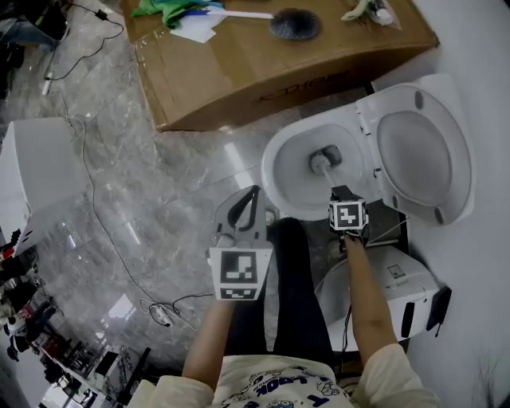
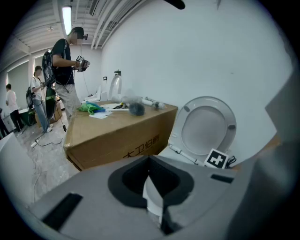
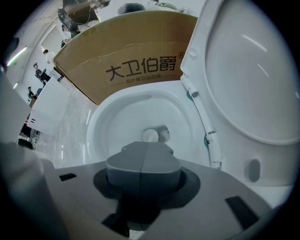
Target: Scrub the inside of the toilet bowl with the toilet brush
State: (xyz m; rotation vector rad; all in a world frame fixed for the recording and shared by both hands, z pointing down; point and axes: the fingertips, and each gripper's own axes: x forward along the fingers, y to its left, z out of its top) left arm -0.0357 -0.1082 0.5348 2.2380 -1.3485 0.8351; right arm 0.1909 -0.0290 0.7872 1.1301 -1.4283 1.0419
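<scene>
A white toilet bowl (image 1: pixel 280 171) stands with its lid (image 1: pixel 418 151) raised. My right gripper (image 1: pixel 341 194) hangs over the bowl's near rim, shut on the white handle of the toilet brush (image 1: pixel 321 164), whose dark head sits at the bottom of the bowl. In the right gripper view the shut gripper (image 3: pixel 143 165) hides most of the handle; only its end (image 3: pixel 151 135) shows near the drain of the bowl (image 3: pixel 117 117). My left gripper (image 1: pixel 249 201) is held left of the bowl over the floor, open and holding nothing. From the left gripper (image 2: pixel 151 187), the lid (image 2: pixel 206 126) is visible.
A big cardboard box (image 1: pixel 239 72) lies behind the toilet with a second brush (image 1: pixel 295 24) and a green cloth (image 1: pixel 171 9) on it. Cables (image 1: pixel 159 311) trail on the marble floor. A white unit (image 1: pixel 402 291) stands at the right. People (image 2: pixel 65 65) stand far off.
</scene>
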